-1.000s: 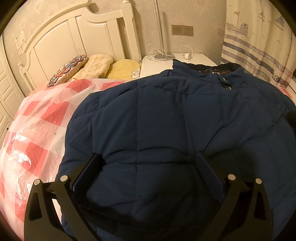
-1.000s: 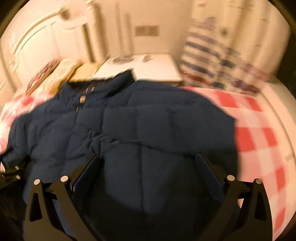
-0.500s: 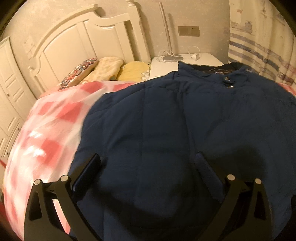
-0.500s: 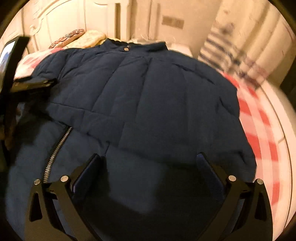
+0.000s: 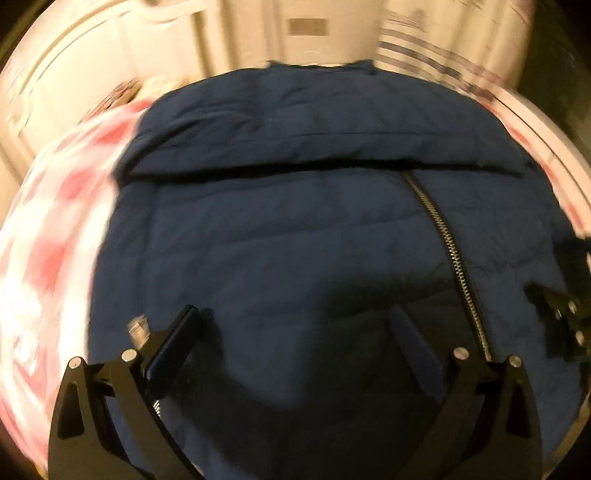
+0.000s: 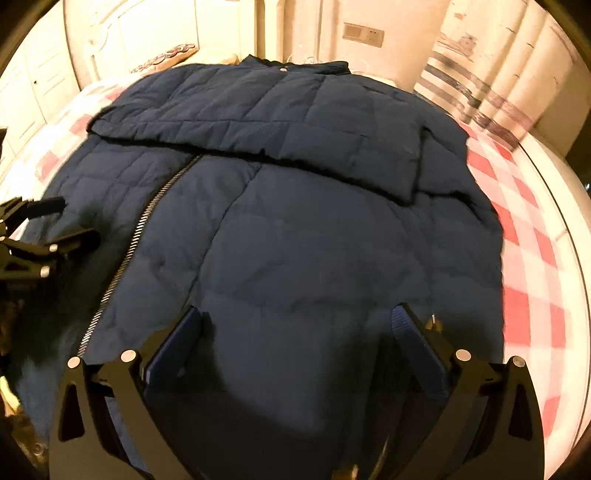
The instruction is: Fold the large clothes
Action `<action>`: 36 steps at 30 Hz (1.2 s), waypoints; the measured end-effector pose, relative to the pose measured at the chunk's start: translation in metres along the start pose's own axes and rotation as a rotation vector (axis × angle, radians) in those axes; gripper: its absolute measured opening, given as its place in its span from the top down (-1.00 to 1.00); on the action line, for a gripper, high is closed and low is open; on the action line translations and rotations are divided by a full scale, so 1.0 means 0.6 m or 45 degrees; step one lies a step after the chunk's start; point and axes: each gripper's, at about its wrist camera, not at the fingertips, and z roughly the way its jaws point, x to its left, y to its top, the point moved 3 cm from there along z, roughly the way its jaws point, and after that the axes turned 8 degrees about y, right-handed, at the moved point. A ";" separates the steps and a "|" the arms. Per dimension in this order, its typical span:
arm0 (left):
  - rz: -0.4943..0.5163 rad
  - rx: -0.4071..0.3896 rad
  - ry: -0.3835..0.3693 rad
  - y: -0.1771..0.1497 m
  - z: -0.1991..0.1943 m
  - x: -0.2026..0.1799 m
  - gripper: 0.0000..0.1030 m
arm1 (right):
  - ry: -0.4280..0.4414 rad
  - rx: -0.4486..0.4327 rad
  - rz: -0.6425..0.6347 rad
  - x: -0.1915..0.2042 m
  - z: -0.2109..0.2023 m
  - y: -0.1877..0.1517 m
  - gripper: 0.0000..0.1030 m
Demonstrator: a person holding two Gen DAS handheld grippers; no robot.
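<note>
Jacket (image 6: 295, 229) was spread zipped across the bed (image 6: 532, 258), sleeves folded over its chest. Left tongs (image 5: 295, 332) and right tongs (image 6: 295, 332) were held agape, nothing gripped.

checked bedspread (image 6: 524, 236), headboard (image 6: 122, 33), striped curtain (image 6: 491, 85), wall socket (image 6: 364, 35)

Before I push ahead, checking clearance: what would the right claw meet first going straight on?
Probably the navy jacket right under the open right claw; its folded sleeve lies farther on.
</note>
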 end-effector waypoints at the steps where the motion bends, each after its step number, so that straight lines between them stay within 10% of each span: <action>1: -0.010 -0.020 -0.005 -0.007 -0.012 0.006 -0.95 | 0.018 -0.026 -0.005 0.005 -0.013 -0.006 -0.91; 18: 0.151 -0.130 0.101 -0.167 -0.089 0.013 -0.96 | 0.072 -0.086 -0.194 0.075 -0.067 -0.172 -0.91; 36: 0.051 -0.265 0.064 -0.282 -0.147 0.094 -0.96 | 0.090 -0.252 -0.167 0.052 -0.131 -0.251 -0.91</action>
